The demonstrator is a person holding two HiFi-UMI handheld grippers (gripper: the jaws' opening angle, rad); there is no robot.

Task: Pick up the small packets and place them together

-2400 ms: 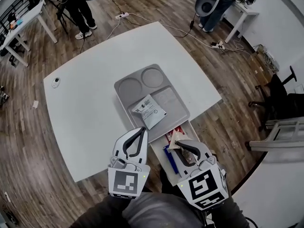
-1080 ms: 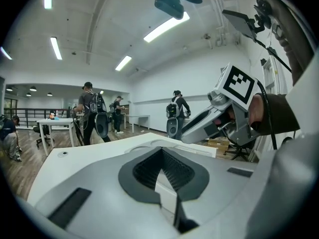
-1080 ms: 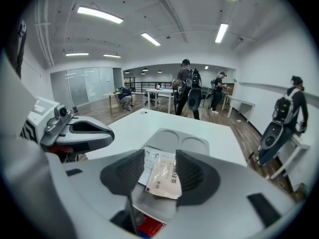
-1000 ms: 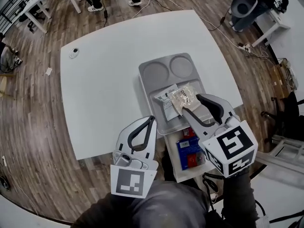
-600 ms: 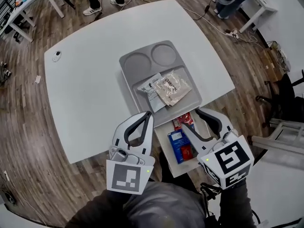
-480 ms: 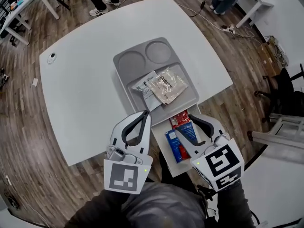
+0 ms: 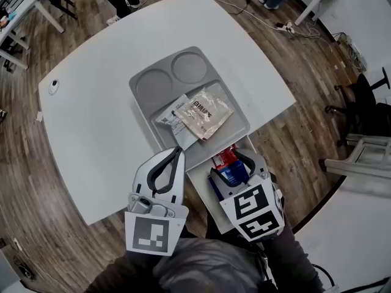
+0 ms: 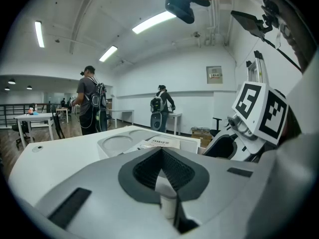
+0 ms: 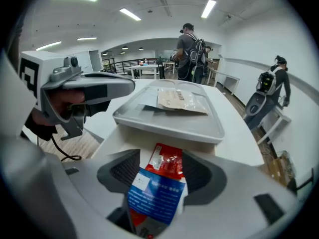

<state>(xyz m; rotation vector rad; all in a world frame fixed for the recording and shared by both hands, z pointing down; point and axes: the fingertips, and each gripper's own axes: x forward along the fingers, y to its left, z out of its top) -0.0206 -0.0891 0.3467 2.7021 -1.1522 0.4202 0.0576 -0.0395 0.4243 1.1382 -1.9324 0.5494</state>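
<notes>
white packet (image 7: 173, 119) and beige packet (image 7: 208, 111) together on tray (image 7: 153, 85); blue packet (image 9: 154, 195), red packet (image 9: 167, 162) left in bin (image 9: 134, 133). right gripper (image 9: 160, 171) jaws apart, just opening, blue packet between, ungripped. left gripper (image 8: 160, 172) closed, empty.

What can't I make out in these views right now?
White packet, head view: part hidden under the clear packet.
Red packet, right gripper view: lower part hidden by the blue packet.
Small round object, head view: too small to identify.
</notes>
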